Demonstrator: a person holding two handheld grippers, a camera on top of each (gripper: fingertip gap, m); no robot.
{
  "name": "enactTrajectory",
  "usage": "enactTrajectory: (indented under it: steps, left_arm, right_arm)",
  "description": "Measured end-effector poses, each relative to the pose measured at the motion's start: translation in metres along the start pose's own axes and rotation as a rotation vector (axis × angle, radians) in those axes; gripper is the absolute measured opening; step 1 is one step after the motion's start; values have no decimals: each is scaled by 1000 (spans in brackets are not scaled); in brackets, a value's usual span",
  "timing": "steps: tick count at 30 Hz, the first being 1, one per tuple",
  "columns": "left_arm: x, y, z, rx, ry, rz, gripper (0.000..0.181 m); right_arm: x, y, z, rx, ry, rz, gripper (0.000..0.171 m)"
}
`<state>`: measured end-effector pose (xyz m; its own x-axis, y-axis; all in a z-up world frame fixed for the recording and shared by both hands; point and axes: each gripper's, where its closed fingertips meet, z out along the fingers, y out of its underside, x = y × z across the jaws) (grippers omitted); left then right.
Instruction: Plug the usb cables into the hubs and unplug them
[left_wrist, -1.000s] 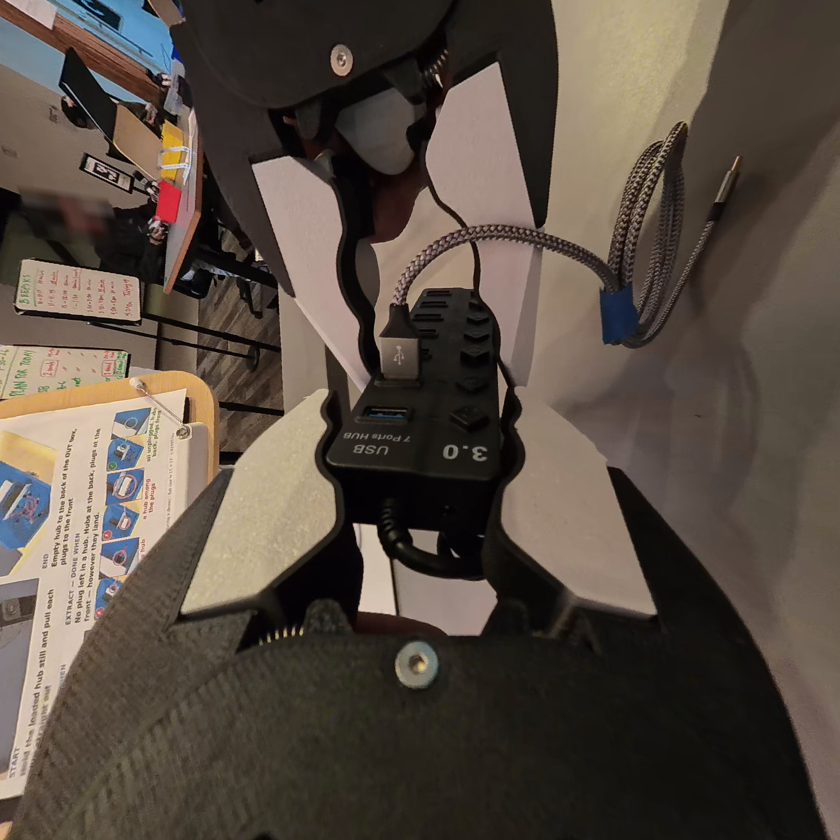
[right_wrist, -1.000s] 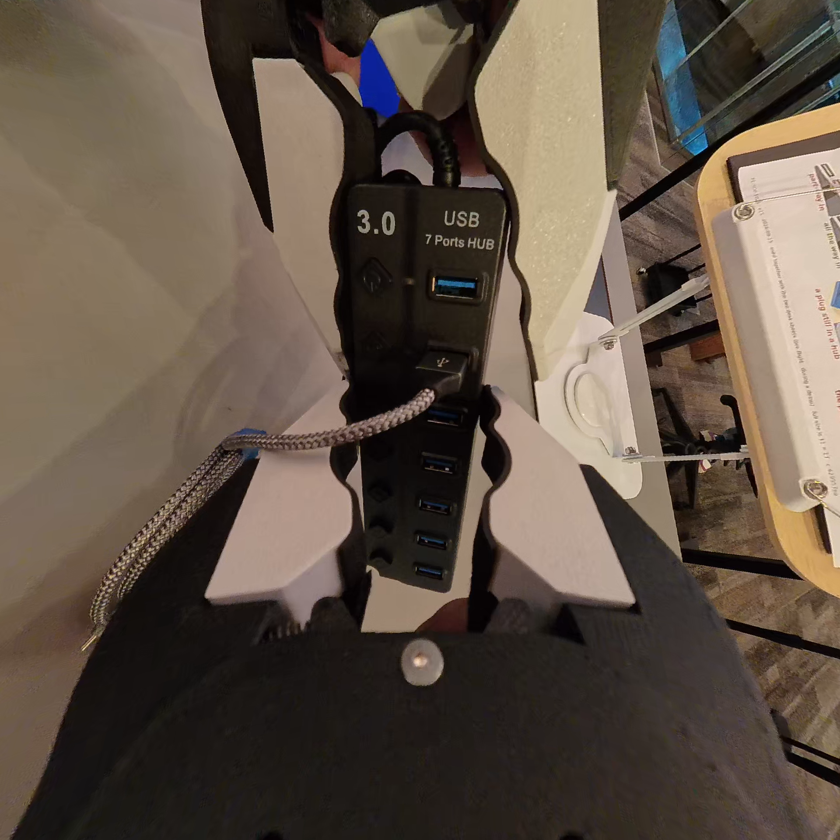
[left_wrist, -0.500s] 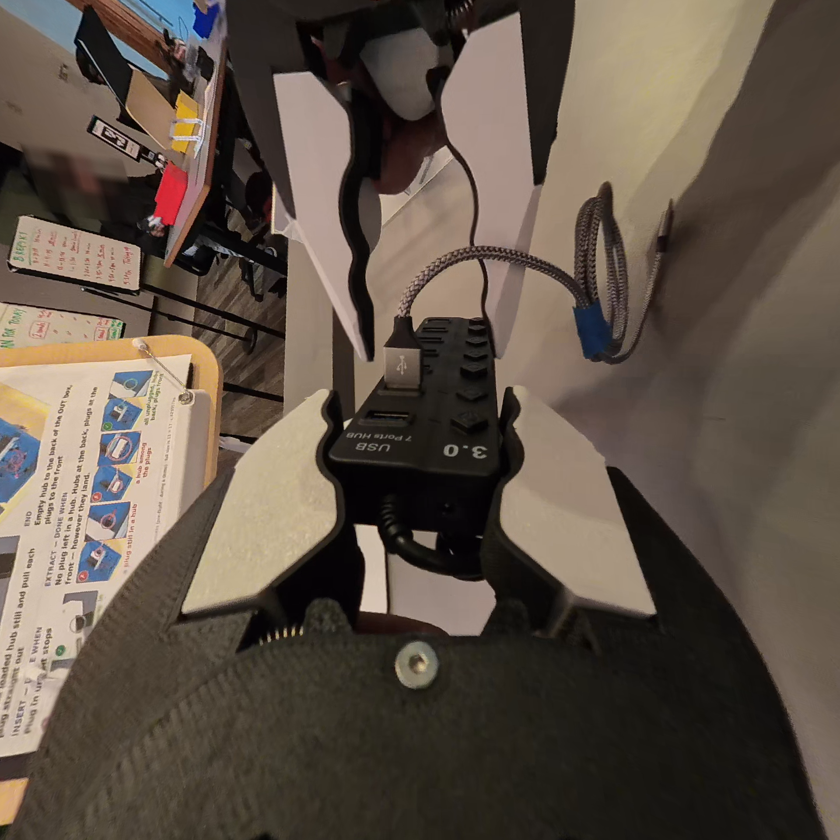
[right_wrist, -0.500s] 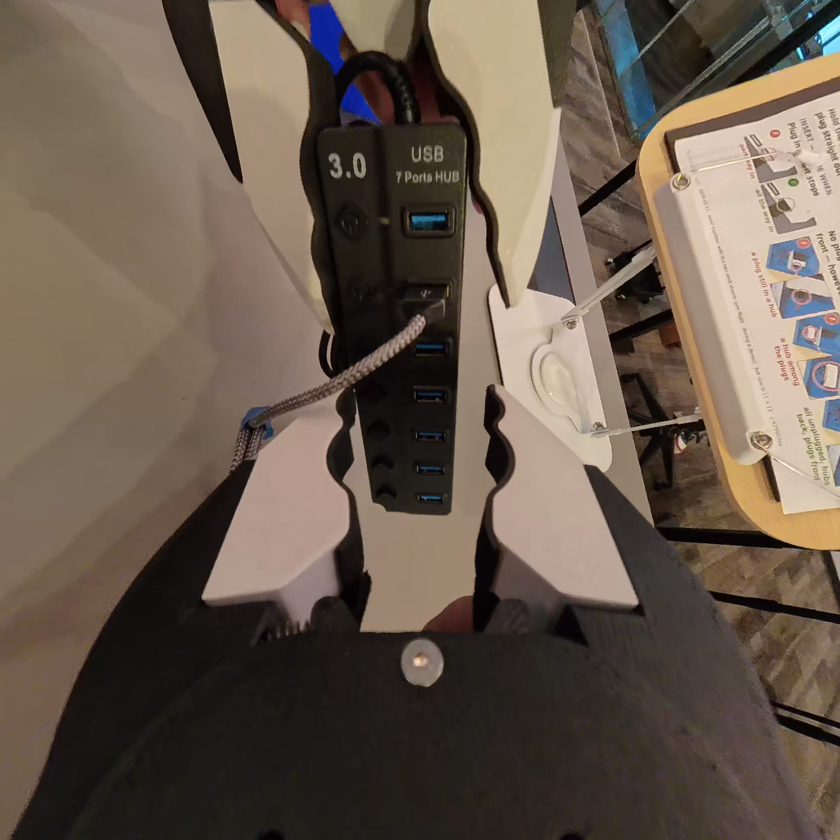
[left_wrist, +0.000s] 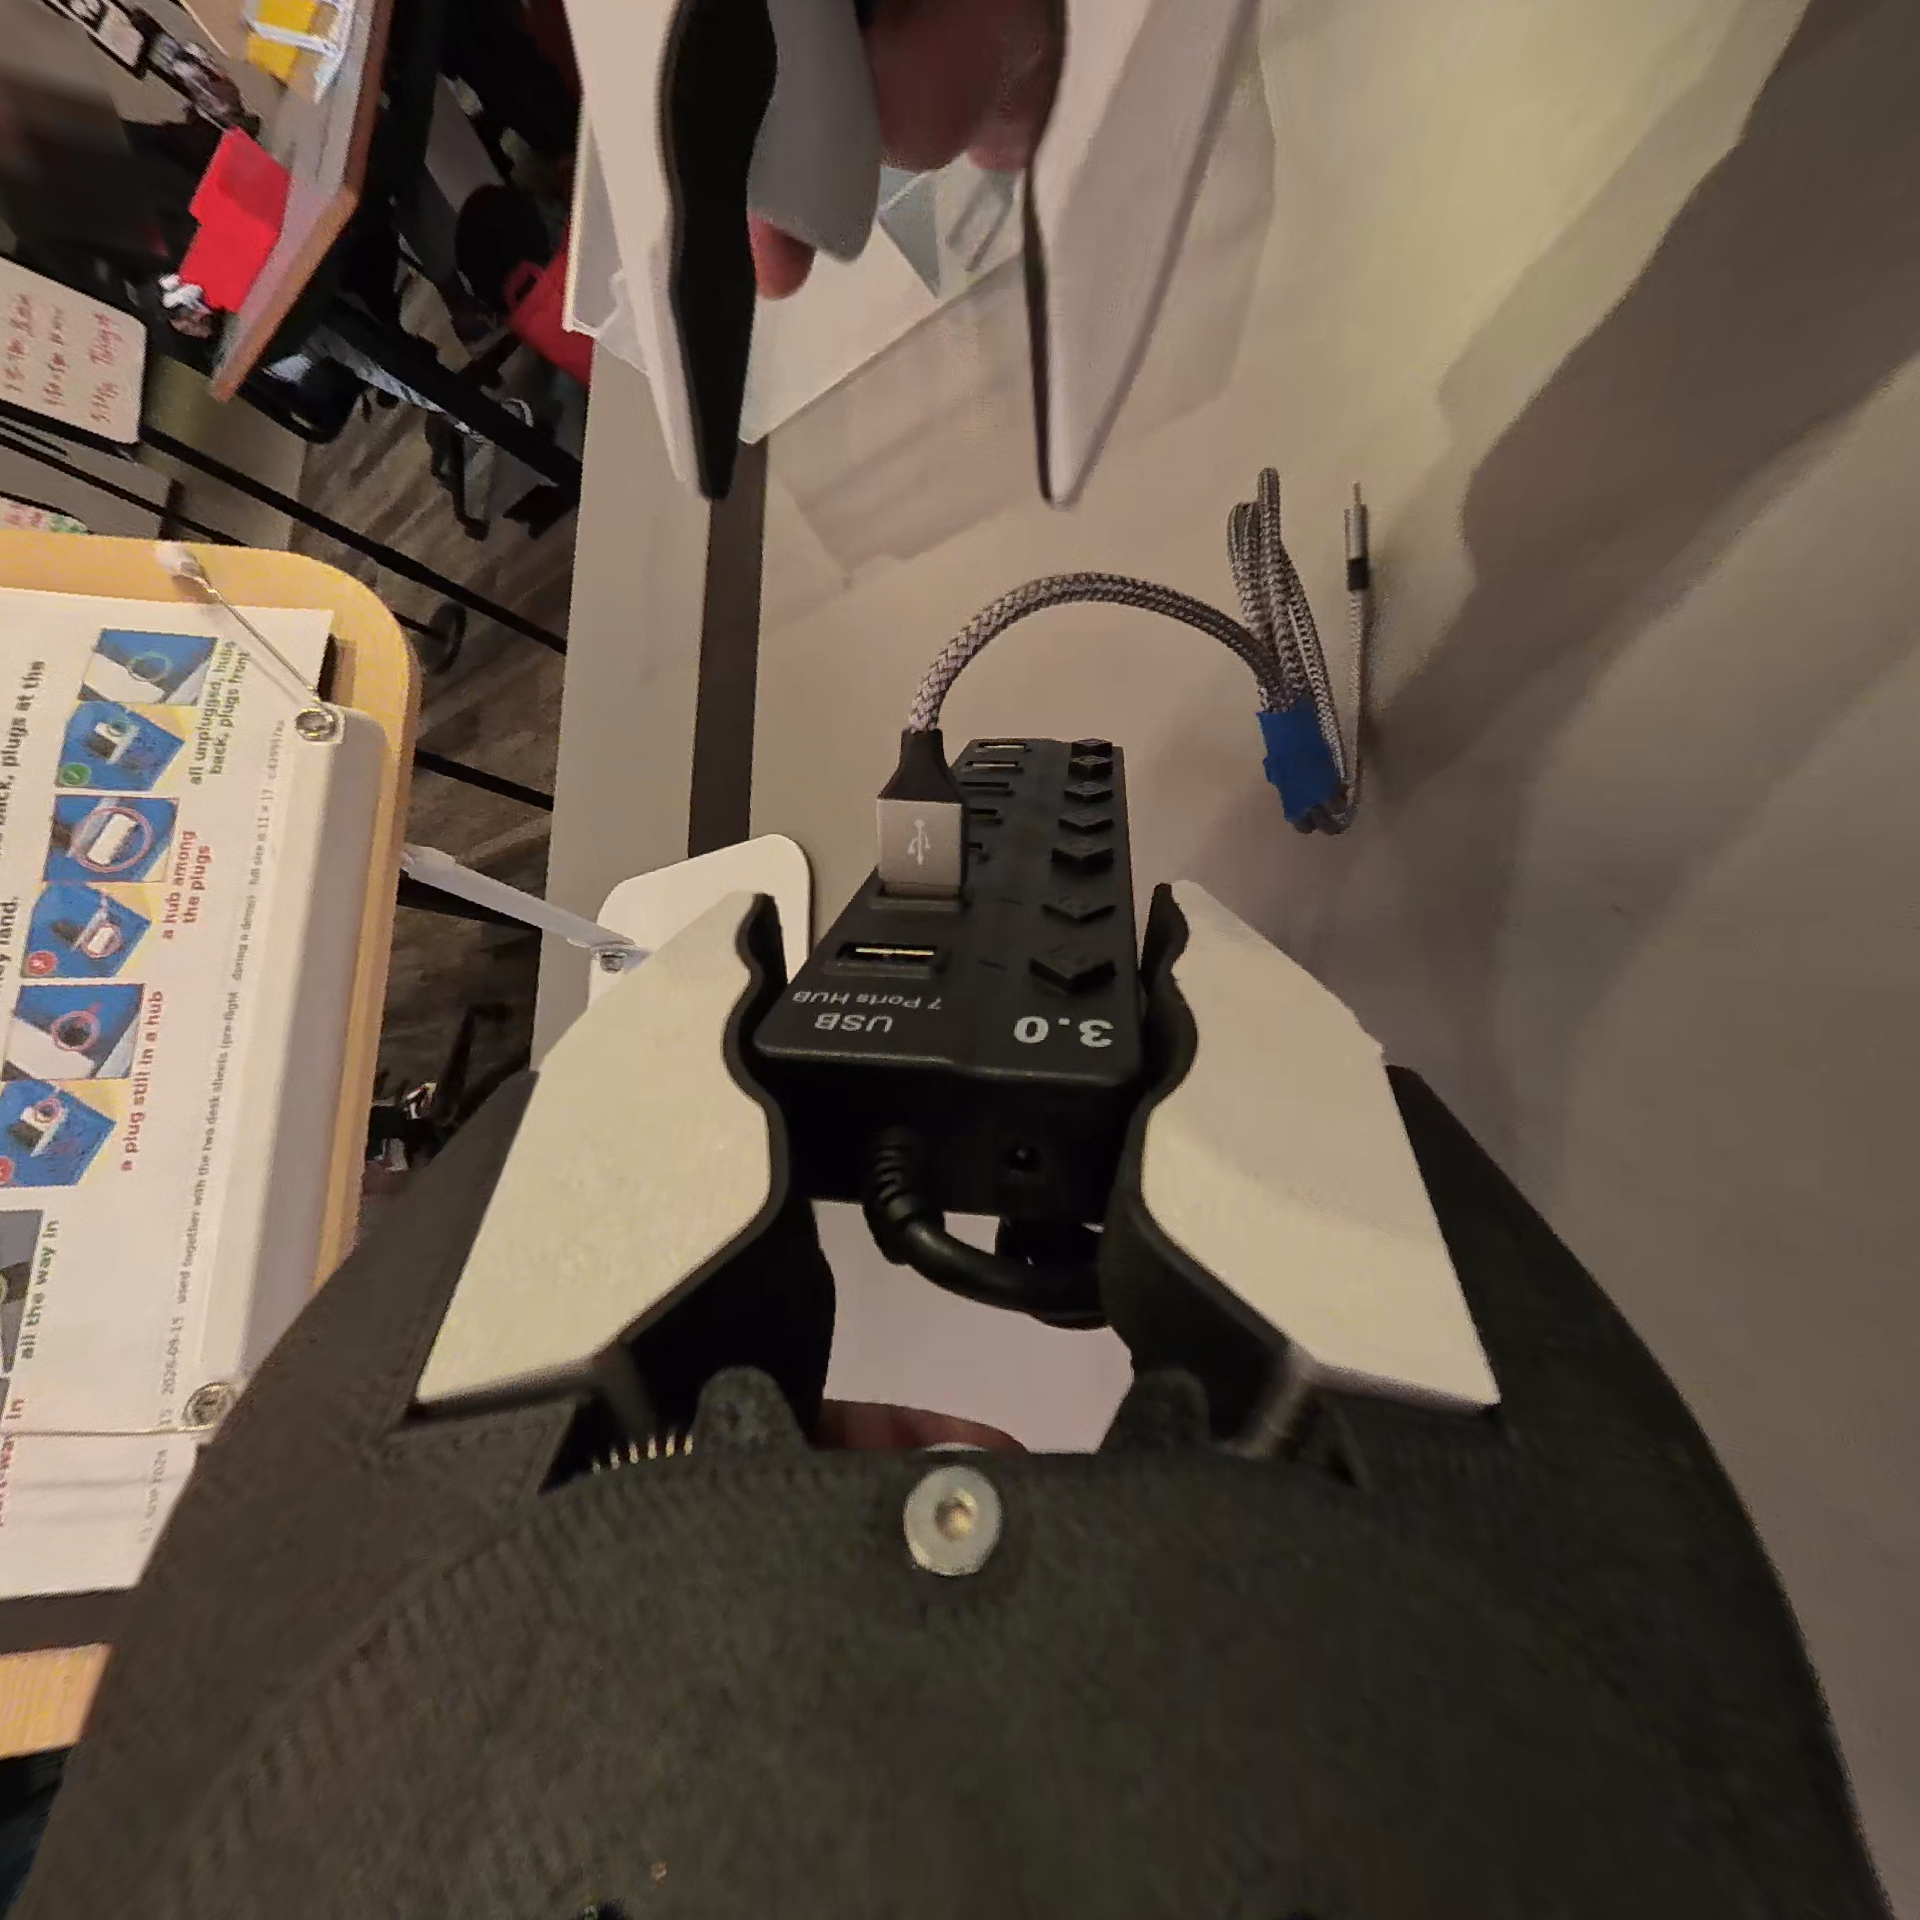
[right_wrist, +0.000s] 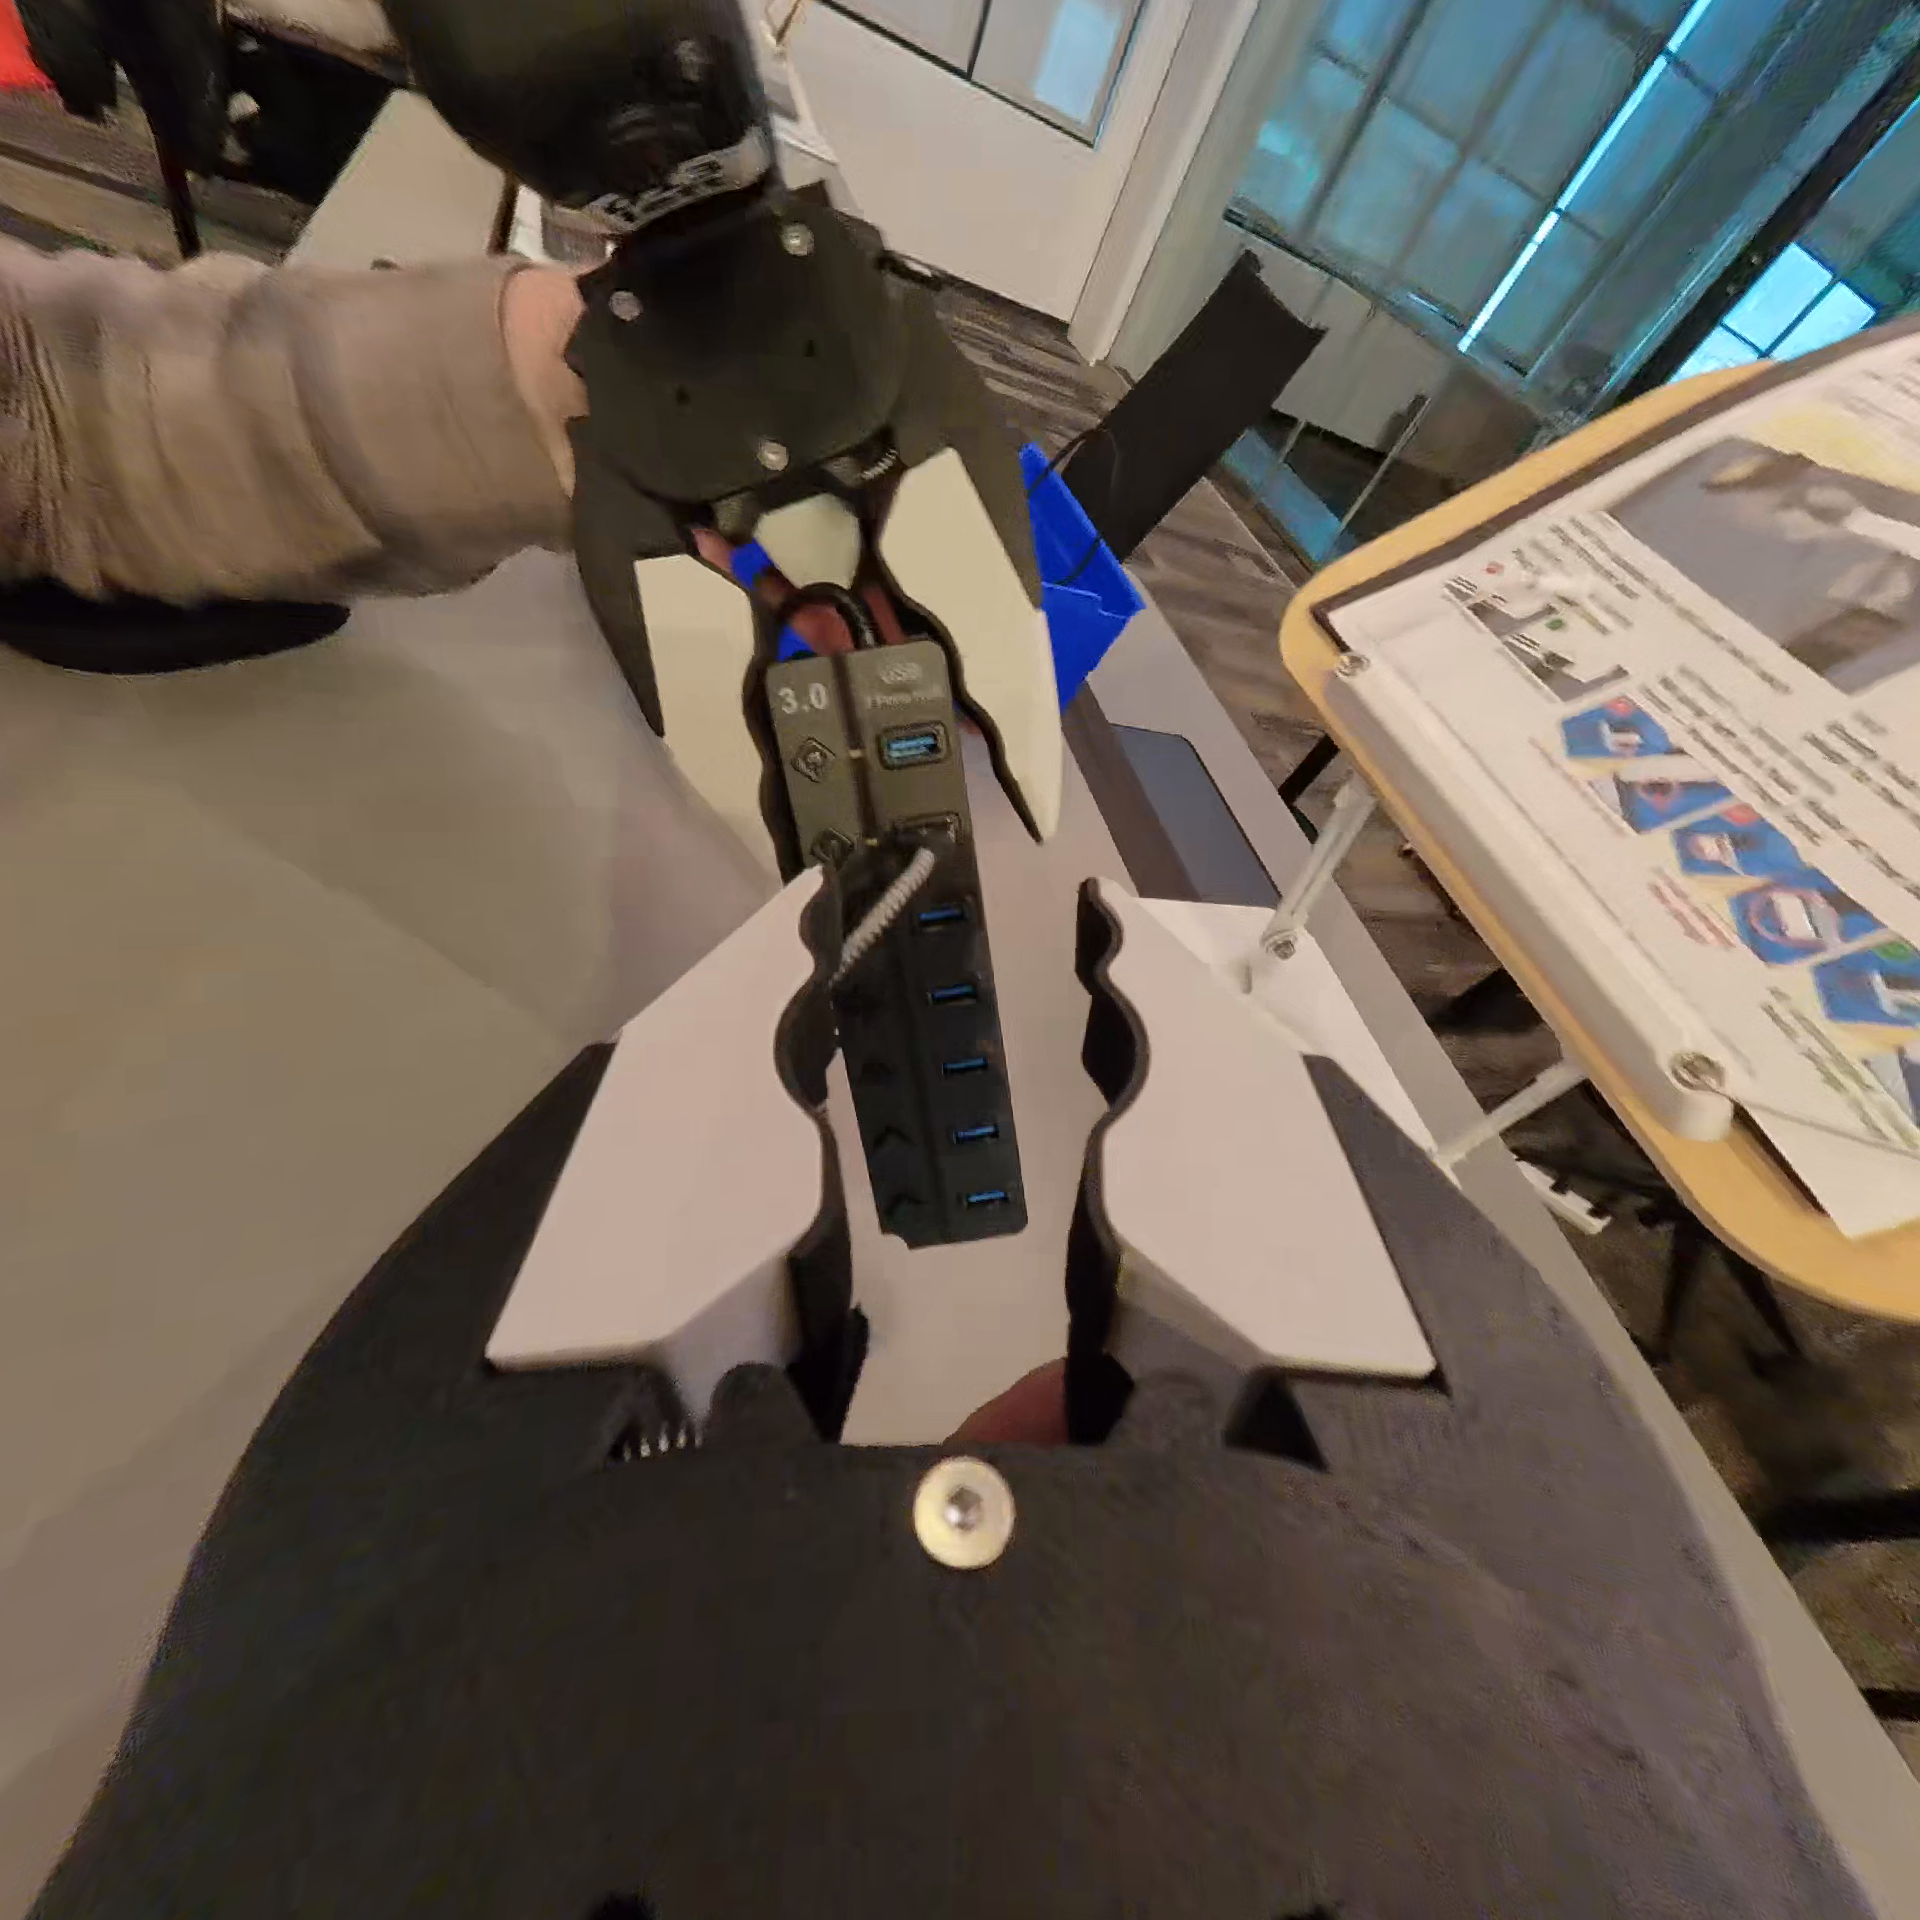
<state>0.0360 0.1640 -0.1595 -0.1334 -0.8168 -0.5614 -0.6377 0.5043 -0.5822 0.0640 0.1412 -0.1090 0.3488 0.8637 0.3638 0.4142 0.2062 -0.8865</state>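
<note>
A black USB hub (left_wrist: 1039, 935) lies lengthwise on the pale table (left_wrist: 1558, 935). My left gripper (left_wrist: 961, 914) is shut on its near, cable end. A silver USB plug (left_wrist: 920, 847) stands in the second port. Its braided cable runs to a coil (left_wrist: 1299, 665) bound with a blue tie on the right. My right gripper (left_wrist: 888, 488) hangs open beyond the hub's far end, apart from it. In the right wrist view my right gripper (right_wrist: 945, 894) is open and empty. The hub (right_wrist: 935, 1039) lies beyond its fingers, with the plug (right_wrist: 925, 831) in place and the left gripper (right_wrist: 894, 790) clamped on the far end.
A wooden stand holding an instruction sheet (left_wrist: 156, 1039) stands off the table edge and shows at the right in the right wrist view (right_wrist: 1662, 831). Its white foot (right_wrist: 1247, 956) rests on the table beside the hub. A blue bin (right_wrist: 1081, 592) and a person's sleeve (right_wrist: 208, 436) are behind. Left tips to right tips: about 7 cm.
My right gripper has drawn back and up from the hub, leaving the plug standing in the second port. My left gripper has kept its hold on the hub.
</note>
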Motion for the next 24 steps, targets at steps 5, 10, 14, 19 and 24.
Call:
enactTrajectory:
  steps: [5, 10, 14, 19, 24]
  left_arm:
    - [14, 1, 3, -30, 73, 13, 67]
    - [24, 1, 3, -66, 126, 21, 67]
    - [29, 3, 2, -90, 160, 19, 67]
    - [33, 7, 3, -114, 175, 24, 67]
    - [33, 6, 2, -110, 174, 30, 70]
  right_arm:
    - [-18, 8, 25, -48, -4, -27, 45]
    - [-21, 20, 36, -74, 8, -43, 34]
    - [-27, 25, 42, -92, -12, -27, 27]
    - [-34, 29, 50, -98, -21, -31, 12]
    - [-34, 29, 51, -85, -20, -26, 10]
